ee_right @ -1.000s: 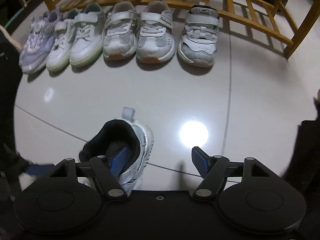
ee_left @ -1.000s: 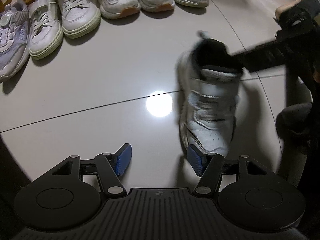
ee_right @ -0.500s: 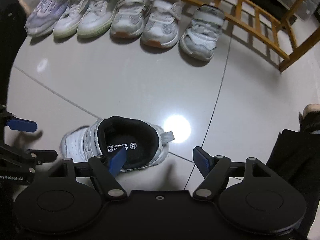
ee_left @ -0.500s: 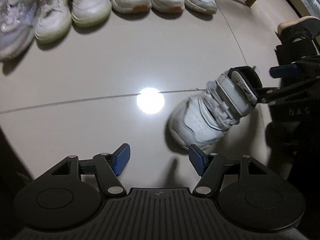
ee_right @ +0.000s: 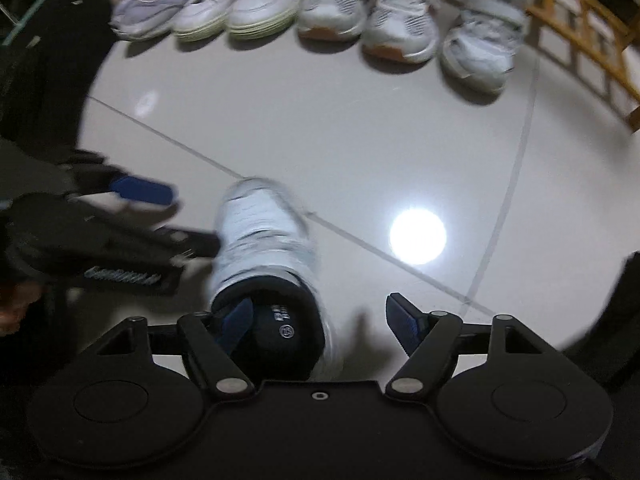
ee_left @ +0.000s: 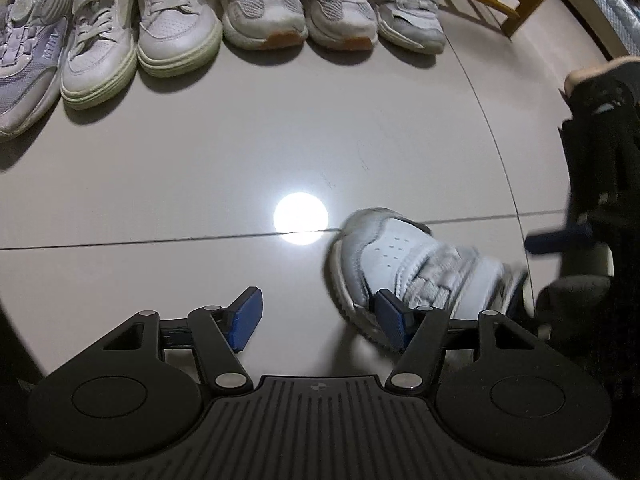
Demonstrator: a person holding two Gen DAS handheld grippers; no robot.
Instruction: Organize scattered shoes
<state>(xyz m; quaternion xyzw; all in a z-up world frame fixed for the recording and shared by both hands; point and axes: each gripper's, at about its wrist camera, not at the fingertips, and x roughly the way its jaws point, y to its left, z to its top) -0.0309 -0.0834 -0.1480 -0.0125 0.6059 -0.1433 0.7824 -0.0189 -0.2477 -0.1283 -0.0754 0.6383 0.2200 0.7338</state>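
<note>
A loose white sneaker (ee_left: 416,268) with a dark lining lies on the tiled floor, toe toward the shoe row; it also shows in the right wrist view (ee_right: 264,248). My right gripper (ee_right: 320,320) is open, its left finger (ee_right: 236,320) inside the shoe's opening at the heel. My left gripper (ee_left: 316,316) is open and empty, its right finger (ee_left: 392,316) beside the shoe's toe side. A row of several light sneakers (ee_left: 256,4) stands along the far side; it also shows in the right wrist view (ee_right: 328,4).
A wooden rack (ee_right: 580,28) stands behind the shoe row at the right. A bright lamp reflection (ee_left: 300,218) marks the glossy floor. The other gripper's dark body (ee_left: 592,216) fills the right edge of the left wrist view.
The white sneaker has swung round on the floor, its toe now pointing toward the row. Both grippers shifted with it; both stay open.
</note>
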